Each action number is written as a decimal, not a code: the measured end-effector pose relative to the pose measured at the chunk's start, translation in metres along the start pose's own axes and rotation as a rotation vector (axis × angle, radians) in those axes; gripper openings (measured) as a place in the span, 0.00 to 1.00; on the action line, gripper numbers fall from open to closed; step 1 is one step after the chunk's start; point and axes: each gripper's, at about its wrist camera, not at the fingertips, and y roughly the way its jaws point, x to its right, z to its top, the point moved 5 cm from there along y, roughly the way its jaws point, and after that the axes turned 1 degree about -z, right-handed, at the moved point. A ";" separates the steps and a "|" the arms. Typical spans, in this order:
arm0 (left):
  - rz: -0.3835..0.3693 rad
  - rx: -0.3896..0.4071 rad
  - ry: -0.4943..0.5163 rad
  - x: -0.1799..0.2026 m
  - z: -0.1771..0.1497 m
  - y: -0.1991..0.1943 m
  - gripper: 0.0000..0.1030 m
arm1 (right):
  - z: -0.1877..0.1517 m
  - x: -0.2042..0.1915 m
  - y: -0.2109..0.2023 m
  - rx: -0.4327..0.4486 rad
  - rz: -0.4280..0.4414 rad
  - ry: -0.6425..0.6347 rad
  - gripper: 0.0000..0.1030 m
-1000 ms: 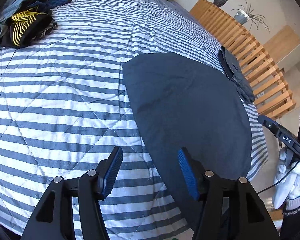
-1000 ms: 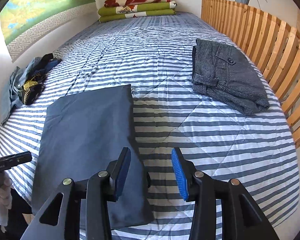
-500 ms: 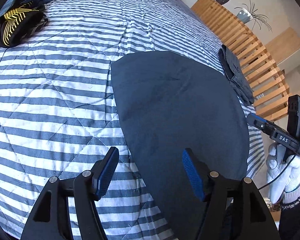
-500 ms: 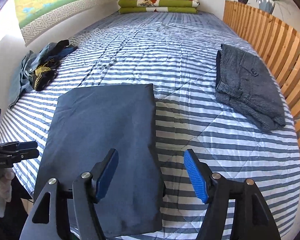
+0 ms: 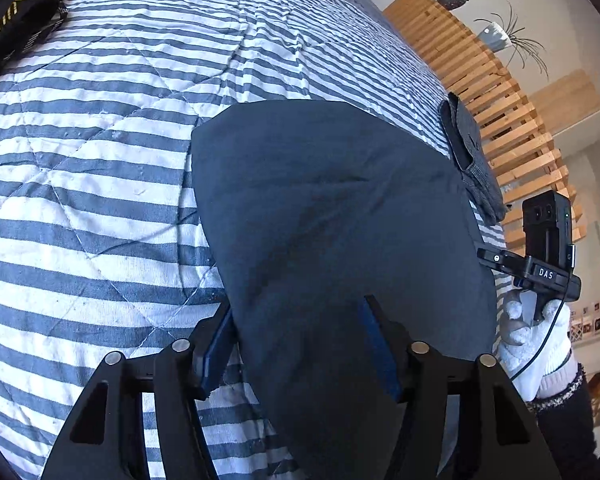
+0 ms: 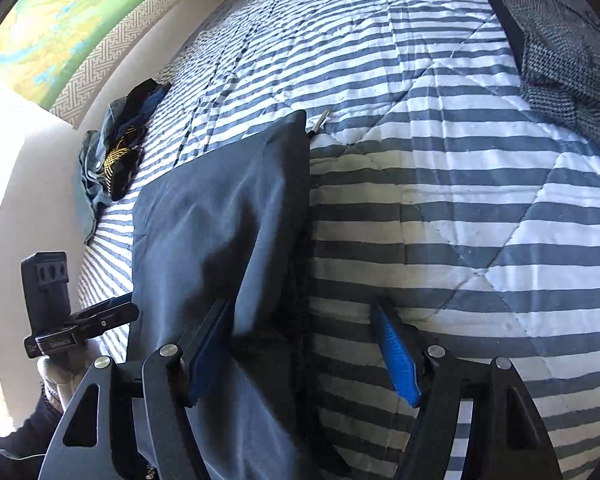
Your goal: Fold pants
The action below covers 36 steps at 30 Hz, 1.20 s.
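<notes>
Dark navy pants (image 5: 332,208) lie folded flat on the striped bed cover (image 5: 100,184). My left gripper (image 5: 300,344) is open low over their near end. It straddles the left edge: one finger sits at the edge and the other on the cloth. My right gripper (image 6: 302,354) is open too, straddling the right edge of the pants (image 6: 220,216). Its left finger rests on the cloth and its right finger over the cover (image 6: 460,200). A white-gloved hand (image 5: 536,340) holds the right gripper's handle.
Folded grey tweed pants (image 6: 560,40) lie by the wooden slatted rail (image 5: 480,80) on the right. A pile of dark clothes (image 6: 116,152) sits at the far left by the wall. Potted plants (image 5: 496,36) stand behind the rail.
Both grippers have dropped down and forward onto the near end of the navy pants, so each now straddles a side edge. Both stayed open.
</notes>
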 end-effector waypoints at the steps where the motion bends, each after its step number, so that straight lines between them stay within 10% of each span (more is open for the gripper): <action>1: -0.004 -0.002 0.005 0.001 0.001 0.002 0.50 | 0.000 -0.001 0.001 0.003 0.006 -0.003 0.66; 5: -0.002 -0.015 0.038 0.007 0.002 0.009 0.34 | -0.005 -0.006 0.009 -0.049 0.105 0.041 0.37; 11: -0.007 -0.019 0.057 0.017 0.001 0.014 0.14 | -0.008 -0.012 0.012 -0.024 0.090 0.067 0.37; 17: -0.023 -0.024 0.031 0.014 0.000 0.012 0.15 | -0.011 -0.024 0.005 -0.006 0.000 -0.038 0.33; 21: -0.009 -0.011 0.047 0.014 0.000 0.018 0.14 | -0.012 -0.021 0.012 -0.008 -0.021 0.000 0.50; 27: -0.029 0.034 0.103 0.029 -0.001 -0.003 0.08 | -0.016 -0.039 0.009 0.081 -0.014 0.008 0.18; 36: -0.043 0.088 0.204 0.068 0.006 -0.044 0.08 | -0.031 -0.064 -0.030 0.205 -0.015 0.000 0.15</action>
